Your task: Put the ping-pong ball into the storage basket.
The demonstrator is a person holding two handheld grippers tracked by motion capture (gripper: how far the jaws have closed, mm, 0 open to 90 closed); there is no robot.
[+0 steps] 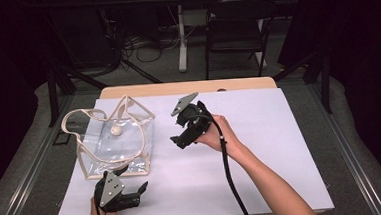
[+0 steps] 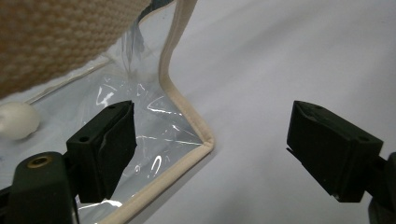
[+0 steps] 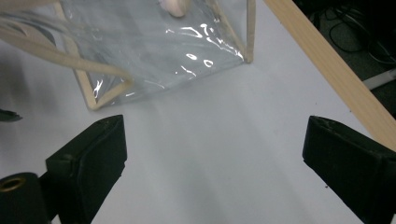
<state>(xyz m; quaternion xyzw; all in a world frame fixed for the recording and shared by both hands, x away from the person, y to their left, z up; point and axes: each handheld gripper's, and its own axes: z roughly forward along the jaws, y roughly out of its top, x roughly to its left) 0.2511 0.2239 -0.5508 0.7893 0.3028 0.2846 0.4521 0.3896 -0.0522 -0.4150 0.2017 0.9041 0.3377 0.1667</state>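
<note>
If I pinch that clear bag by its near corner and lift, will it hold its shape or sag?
The clear bag will probably sag: its plastic walls look thin and creased, with glare wrinkles. The cream edge binding may keep the corner firm enough to pinch. The small white ball inside will likely roll as the bag tilts. The film looks glossy, so it may slip between pads.

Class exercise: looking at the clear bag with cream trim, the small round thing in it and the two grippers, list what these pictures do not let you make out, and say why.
- Round pale object: too small in the high view, cut by the left edge in the left gripper view, so its nature is unclear.
- Clear bag: a blurred woven strap close to the lens hides its upper part in the left gripper view.
- Left gripper: the pads are too small to judge in the high view.
</note>
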